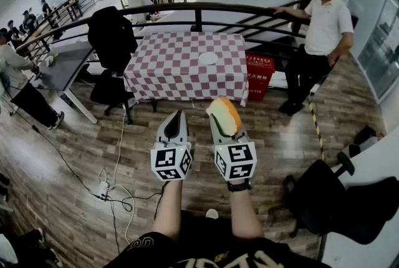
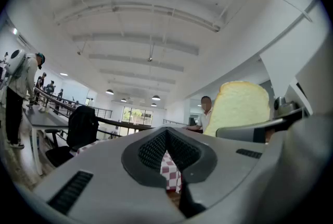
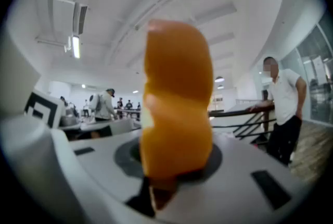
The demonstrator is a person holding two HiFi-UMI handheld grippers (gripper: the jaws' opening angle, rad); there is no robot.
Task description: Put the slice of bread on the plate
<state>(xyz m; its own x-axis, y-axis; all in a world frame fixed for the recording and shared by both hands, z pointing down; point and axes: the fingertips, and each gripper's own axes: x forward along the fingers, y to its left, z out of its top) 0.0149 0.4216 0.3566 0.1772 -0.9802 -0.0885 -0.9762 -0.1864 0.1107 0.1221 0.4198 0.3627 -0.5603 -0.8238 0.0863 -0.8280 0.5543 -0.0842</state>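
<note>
My right gripper (image 1: 222, 118) is shut on the slice of bread (image 1: 224, 114), which stands upright with its orange crust (image 3: 177, 113) towards the camera. From the left gripper view the slice's pale face (image 2: 239, 108) shows on the right. My left gripper (image 1: 176, 119) is held beside it, shut, with nothing between its jaws (image 2: 169, 165). A white plate (image 1: 207, 58) lies on the checkered table (image 1: 181, 64) well ahead of both grippers.
A black railing (image 1: 199, 11) runs behind the table. A person in a white shirt (image 1: 324, 23) leans on it at the right. A black office chair (image 1: 112, 42) stands left of the table, another (image 1: 330, 198) at my right. Cables (image 1: 112, 192) lie on the wood floor.
</note>
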